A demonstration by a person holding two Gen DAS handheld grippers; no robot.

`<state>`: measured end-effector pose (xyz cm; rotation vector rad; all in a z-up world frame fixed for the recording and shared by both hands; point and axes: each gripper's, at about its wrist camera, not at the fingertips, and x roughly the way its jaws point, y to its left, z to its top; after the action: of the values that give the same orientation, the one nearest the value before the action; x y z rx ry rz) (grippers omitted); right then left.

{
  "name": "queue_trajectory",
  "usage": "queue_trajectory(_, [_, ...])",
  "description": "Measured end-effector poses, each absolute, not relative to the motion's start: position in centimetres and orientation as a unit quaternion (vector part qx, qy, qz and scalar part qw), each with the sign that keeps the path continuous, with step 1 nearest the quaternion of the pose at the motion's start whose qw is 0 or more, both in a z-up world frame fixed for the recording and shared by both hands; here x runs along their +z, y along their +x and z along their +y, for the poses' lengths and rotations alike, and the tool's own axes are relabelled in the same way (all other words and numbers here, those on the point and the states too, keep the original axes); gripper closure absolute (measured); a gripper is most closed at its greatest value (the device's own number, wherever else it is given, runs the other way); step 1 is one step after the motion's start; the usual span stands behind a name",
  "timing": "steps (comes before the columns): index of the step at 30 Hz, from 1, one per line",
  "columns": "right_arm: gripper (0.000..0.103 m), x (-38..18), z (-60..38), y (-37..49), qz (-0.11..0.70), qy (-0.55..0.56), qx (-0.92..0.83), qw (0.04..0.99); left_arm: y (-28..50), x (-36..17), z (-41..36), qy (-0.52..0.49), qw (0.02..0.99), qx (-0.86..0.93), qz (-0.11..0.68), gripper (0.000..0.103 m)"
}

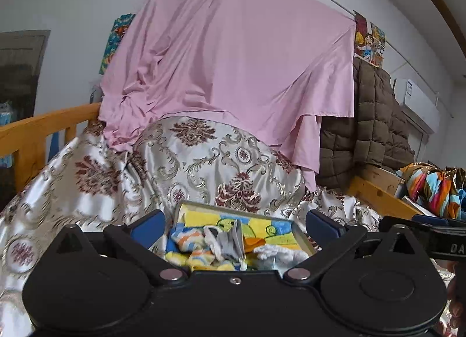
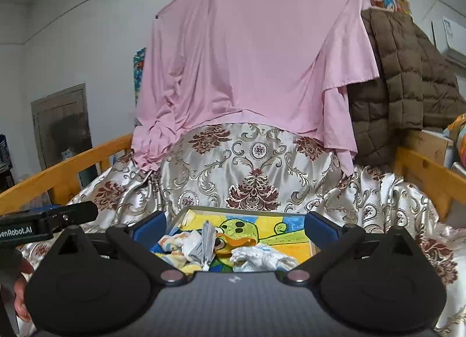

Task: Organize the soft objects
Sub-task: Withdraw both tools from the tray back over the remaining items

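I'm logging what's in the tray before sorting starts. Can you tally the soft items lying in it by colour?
Striped blue, orange and yellow cloth: 1
Grey cloth: 1
White cloth: 1
Total: 3, all lying in the tray; more may be hidden behind the gripper body.

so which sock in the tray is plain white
The fluffy white sock at the tray's right; the grey sock and the striped sock lie further left.
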<state>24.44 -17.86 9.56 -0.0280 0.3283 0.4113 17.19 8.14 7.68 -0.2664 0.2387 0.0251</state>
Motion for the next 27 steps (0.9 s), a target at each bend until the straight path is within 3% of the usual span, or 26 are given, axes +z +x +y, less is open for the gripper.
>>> queue_trajectory(27, [0.0, 4.8, -18.4, 11.4, 0.135, -0.032, 0.204, 0.969, 6.5, 4.8, 6.8, -0.103, 0.978, 0.036, 0.179, 0.001])
